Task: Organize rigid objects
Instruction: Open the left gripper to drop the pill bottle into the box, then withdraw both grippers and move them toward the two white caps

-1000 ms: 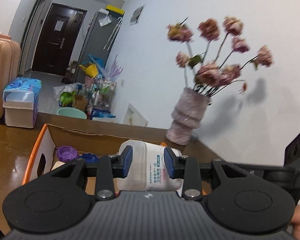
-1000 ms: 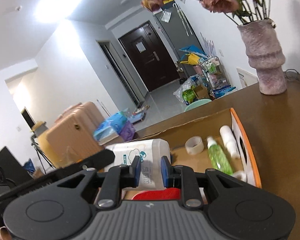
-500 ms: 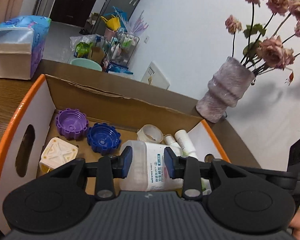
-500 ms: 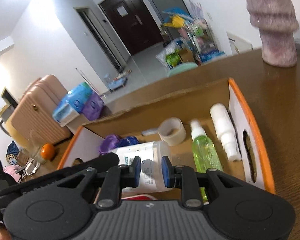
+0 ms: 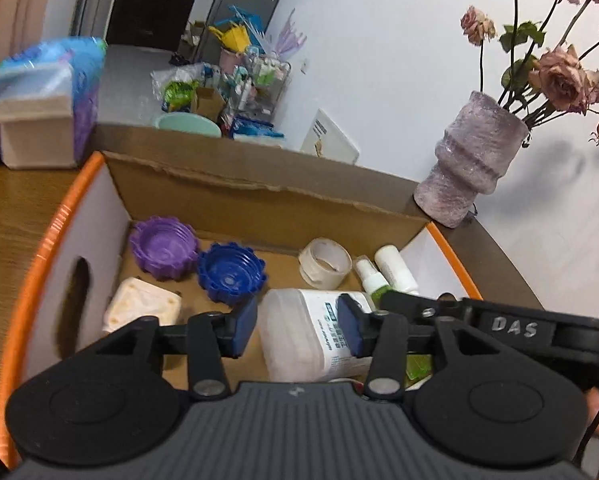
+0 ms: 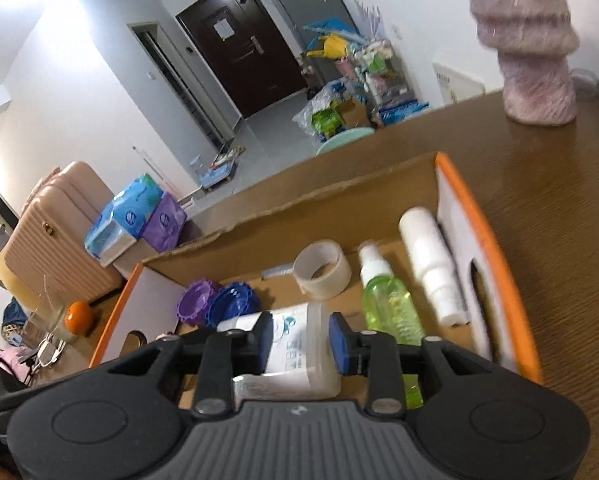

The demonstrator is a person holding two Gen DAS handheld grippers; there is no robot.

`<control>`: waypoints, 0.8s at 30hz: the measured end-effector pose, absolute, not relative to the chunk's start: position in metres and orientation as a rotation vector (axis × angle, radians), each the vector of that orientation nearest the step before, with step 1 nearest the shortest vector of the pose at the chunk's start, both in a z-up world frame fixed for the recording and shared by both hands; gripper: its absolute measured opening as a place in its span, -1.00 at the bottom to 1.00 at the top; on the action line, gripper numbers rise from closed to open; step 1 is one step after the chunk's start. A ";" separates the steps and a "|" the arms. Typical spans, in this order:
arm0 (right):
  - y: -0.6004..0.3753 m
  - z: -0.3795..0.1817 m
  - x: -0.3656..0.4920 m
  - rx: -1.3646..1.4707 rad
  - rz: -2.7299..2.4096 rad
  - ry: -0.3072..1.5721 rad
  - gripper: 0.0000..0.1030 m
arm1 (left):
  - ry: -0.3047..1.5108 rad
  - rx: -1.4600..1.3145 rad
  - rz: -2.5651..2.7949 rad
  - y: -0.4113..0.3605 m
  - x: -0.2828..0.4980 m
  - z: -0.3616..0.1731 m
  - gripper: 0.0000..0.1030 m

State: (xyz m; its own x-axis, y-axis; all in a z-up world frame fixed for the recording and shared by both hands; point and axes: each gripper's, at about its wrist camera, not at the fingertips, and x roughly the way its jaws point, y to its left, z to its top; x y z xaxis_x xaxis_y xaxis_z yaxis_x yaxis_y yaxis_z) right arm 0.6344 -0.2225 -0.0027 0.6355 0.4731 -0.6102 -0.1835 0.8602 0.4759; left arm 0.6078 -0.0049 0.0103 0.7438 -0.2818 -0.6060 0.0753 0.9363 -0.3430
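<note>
A white plastic bottle [image 5: 311, 332] with a printed label lies inside the cardboard box [image 5: 259, 200]. My left gripper [image 5: 297, 330] is open, its left blue pad [image 5: 243, 328] clear of the bottle. My right gripper [image 6: 299, 344] is open around the same bottle [image 6: 295, 344], with small gaps at both pads. The box also holds a purple cap [image 5: 163, 248], a blue cap [image 5: 231, 272], a cream square piece [image 5: 143, 308], a tape roll [image 5: 325, 260], a green spray bottle [image 6: 387, 300] and a white bottle [image 6: 431, 264].
The box has orange-edged white end walls [image 6: 483, 240] with hand holes and stands on a brown wooden table [image 6: 559, 200]. A pink vase [image 5: 467, 168] with dried roses stands behind it by the wall. A tissue box [image 5: 39, 108] sits at the far left.
Both grippers lowered the bottle into the box and opened their jaws. The bottle now rests on the box floor.
</note>
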 end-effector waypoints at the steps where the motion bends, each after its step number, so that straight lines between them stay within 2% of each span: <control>1: -0.224 0.002 0.632 0.382 0.379 0.791 -0.31 | 0.695 -0.291 -0.189 -0.004 0.604 0.017 0.04; 2: -0.225 0.009 0.629 0.362 0.374 0.779 -0.31 | 0.678 -0.273 -0.179 -0.003 0.600 0.023 0.18; 4: -0.224 0.023 0.621 0.289 0.367 0.741 -0.17 | 0.634 -0.228 -0.150 0.001 0.591 0.038 0.33; 6: -0.224 0.035 0.609 0.221 0.346 0.703 0.09 | 0.603 -0.191 -0.116 0.006 0.580 0.052 0.36; 10: -0.225 0.062 0.582 0.116 0.319 0.649 0.11 | 0.556 -0.160 -0.084 0.017 0.554 0.079 0.46; 14: -0.229 0.090 0.552 0.089 0.321 0.596 0.22 | 0.488 -0.127 -0.057 0.021 0.520 0.103 0.49; 21: -0.224 0.115 0.484 -0.021 0.282 0.450 0.51 | 0.361 -0.089 -0.029 0.026 0.457 0.131 0.85; 22: -0.223 0.114 0.474 -0.032 0.279 0.433 0.54 | 0.339 -0.086 -0.025 0.026 0.448 0.133 0.96; 24: -0.223 0.111 0.457 -0.040 0.278 0.401 0.63 | 0.292 -0.076 -0.016 0.025 0.430 0.136 1.00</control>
